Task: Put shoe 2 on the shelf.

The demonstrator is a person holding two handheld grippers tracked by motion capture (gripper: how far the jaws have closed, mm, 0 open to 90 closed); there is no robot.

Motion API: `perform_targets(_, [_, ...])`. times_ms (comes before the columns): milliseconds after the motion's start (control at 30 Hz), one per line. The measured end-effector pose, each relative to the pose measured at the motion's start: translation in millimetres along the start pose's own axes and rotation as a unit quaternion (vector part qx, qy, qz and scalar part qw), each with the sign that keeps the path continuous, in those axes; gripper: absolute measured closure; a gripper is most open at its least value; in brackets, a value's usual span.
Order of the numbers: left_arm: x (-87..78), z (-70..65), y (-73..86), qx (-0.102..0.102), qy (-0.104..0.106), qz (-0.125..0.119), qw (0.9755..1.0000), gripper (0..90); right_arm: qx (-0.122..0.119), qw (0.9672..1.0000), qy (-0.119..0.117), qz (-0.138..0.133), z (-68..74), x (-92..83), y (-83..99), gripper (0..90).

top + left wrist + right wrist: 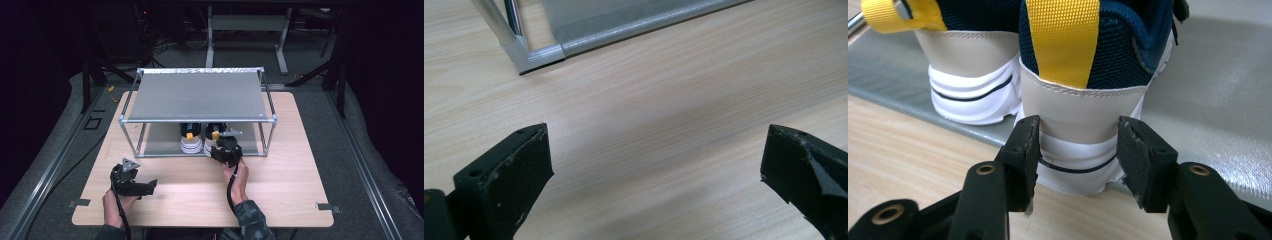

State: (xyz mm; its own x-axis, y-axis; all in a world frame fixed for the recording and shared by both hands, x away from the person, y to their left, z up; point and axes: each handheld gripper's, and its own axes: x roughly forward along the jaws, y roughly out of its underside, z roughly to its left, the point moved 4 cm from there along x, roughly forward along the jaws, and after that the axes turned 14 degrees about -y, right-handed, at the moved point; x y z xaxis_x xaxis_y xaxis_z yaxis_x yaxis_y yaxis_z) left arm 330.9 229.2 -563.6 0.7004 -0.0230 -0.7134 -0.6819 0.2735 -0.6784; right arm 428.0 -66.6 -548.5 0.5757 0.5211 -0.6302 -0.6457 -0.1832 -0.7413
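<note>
A pair of navy shoes with white soles and yellow heel loops stands on the lower shelf of a metal rack (197, 95), heels toward me. My right gripper (220, 146) is at the right shoe (212, 134). In the right gripper view its jaws (1078, 120) clamp that shoe's beige and white heel (1088, 105), which slightly overhangs the shelf edge. The left shoe (191, 142) (973, 75) stands beside it. My left gripper (149, 188) rests low over the table at the front left, open wide (657, 129) with bare wood between its jaws.
The rack's grey top shelf covers most of the shoes from above. The rack's front left foot (536, 52) lies ahead of the left gripper. The grey lower shelf (1208, 100) has bare room right of the shoes. The wooden table (280, 185) extends in front.
</note>
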Motion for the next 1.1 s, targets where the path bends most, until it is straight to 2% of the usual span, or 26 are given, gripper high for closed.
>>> perform_targets(300, [-0.1, -0.4, -0.6, 0.001, 0.001, -0.001, 1.0, 0.0, -0.008, 0.9999, 0.003, 0.005, -2.9, 7.8, -4.0, 51.5])
perform_targets(367, [0.0, -0.7, -0.7, 0.002, 0.0, -0.001, 1.0, 0.0, -0.009, 0.9999, -0.005, 0.008, -3.1, 9.0, -4.6, 50.8])
perform_targets(400, [-0.1, -1.1, -0.8, 0.001, 0.0, -0.001, 1.0, 0.0, -0.009, 0.9999, 0.011, 0.01, -3.5, 9.1, -4.5, 50.3])
perform_targets(433, [-0.4, -1.4, -0.9, 0.001, 0.001, -0.002, 1.0, 0.0, -0.01, 0.9999, 0.007, 0.011, -4.0, 9.5, -4.2, 50.1])
perform_targets(467, [-0.8, -1.5, -0.9, 0.001, 0.001, -0.002, 1.0, 0.0, -0.007, 0.9999, -0.008, 0.013, -3.9, 9.4, -3.6, 46.4])
perform_targets(500, [-1.3, -1.1, -0.8, 0.003, 0.001, -0.002, 1.0, 0.0, -0.008, 0.9999, -0.004, 0.013, -3.8, 7.6, -3.1, 43.4])
perform_targets(533, [-1.8, -0.4, -0.5, 0.003, 0.001, -0.002, 1.0, 0.0, -0.012, 0.9997, -0.016, 0.012, -2.3, 2.2, -2.5, 37.3])
perform_targets(567, [-2.0, 0.2, -0.2, 0.003, 0.0, -0.002, 1.0, 0.0, -0.012, 0.9997, -0.016, 0.012, -2.3, 2.2, -2.5, 37.3])
perform_targets(667, [-1.8, 2.3, 1.6, 0.0, 0.0, -0.002, 1.0, 0.0, -0.029, 0.9994, -0.016, 0.007, -2.3, -12.9, 0.3, 28.9])
perform_targets(767, [-1.3, 3.8, 3.6, -0.001, -0.001, 0.0, 1.0, 0.0, -0.044, 0.9985, -0.033, 0.006, -4.6, -33.6, 9.0, 19.9])
perform_targets(800, [-1.0, 4.1, 4.1, -0.002, -0.001, -0.001, 1.0, 0.0, -0.051, 0.9982, -0.029, 0.01, -6.5, -41.7, 12.9, 16.0])
perform_targets(833, [-0.7, 4.2, 4.4, -0.003, -0.001, -0.001, 1.0, 0.0, -0.054, 0.9978, -0.036, 0.011, -8.6, -49.1, 17.4, 14.8])
perform_targets(867, [-0.6, 4.4, 4.6, -0.003, 0.0, -0.001, 1.0, 0.0, -0.057, 0.9964, -0.061, 0.008, -11.4, -56.4, 22.2, 13.7])
perform_targets(900, [-0.3, 4.7, 4.9, -0.001, 0.0, 0.0, 1.0, 0.0, -0.055, 0.9968, -0.057, 0.01, -14.9, -64.1, 27.4, 12.0])
perform_targets(933, [0.1, 5.1, 5.3, 0.0, 0.001, 0.002, 1.0, 0.0, -0.052, 0.9952, -0.082, 0.01, -18.5, -71.5, 33.1, 9.9])
perform_targets(967, [1.0, 4.9, 5.8, -0.002, 0.0, 0.001, 1.0, 0.0, -0.051, 0.9957, -0.076, 0.016, -24.5, -80.8, 40.5, 5.7])
perform_targets(1000, [1.7, 5.2, 6.4, -0.002, 0.0, 0.003, 1.0, 0.0, -0.047, 0.9972, -0.049, 0.028, -29.7, -88.3, 47.0, 2.9])
perform_targets(1033, [2.3, 5.4, 6.9, -0.003, 0.001, 0.003, 1.0, 0.0, -0.043, 0.9957, -0.077, 0.026, -33.9, -94.3, 53.5, 1.7])
perform_targets(1100, [4.4, 6.0, 8.2, -0.003, 0.001, 0.006, 1.0, 0.0, -0.037, 0.9964, -0.069, 0.03, -42.5, -105.4, 65.0, 0.0])
